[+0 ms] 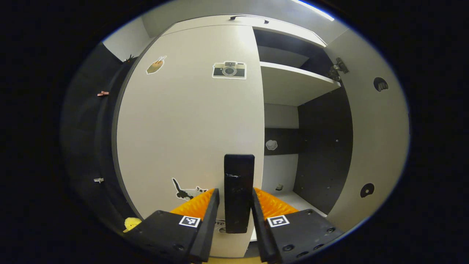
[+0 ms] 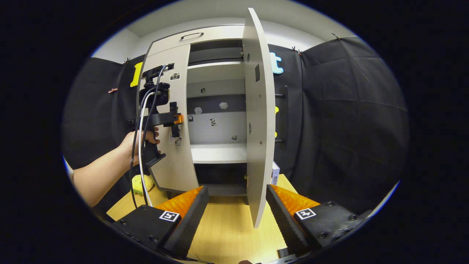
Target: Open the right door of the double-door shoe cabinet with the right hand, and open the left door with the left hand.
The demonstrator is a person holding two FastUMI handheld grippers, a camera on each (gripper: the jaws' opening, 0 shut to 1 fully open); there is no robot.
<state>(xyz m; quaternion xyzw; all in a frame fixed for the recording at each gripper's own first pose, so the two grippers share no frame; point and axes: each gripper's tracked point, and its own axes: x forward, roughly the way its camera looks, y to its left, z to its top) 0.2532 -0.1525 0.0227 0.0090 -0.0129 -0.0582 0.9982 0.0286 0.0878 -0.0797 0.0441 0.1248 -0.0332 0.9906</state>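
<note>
My left gripper (image 1: pixel 234 205) has its two fingers squeezed on the black handle (image 1: pixel 239 192) of the left door (image 1: pixel 190 128), which sits flat right in front of it. A camera sticker (image 1: pixel 229 70) is high up on that door. I can't read any words. My right gripper (image 2: pixel 237 216) is spread wide, touching nothing. The right door (image 2: pixel 259 121) stands swung out, its edge just ahead between those fingers. My hand (image 2: pixel 141 143) holding the left gripper is off to the left.
</note>
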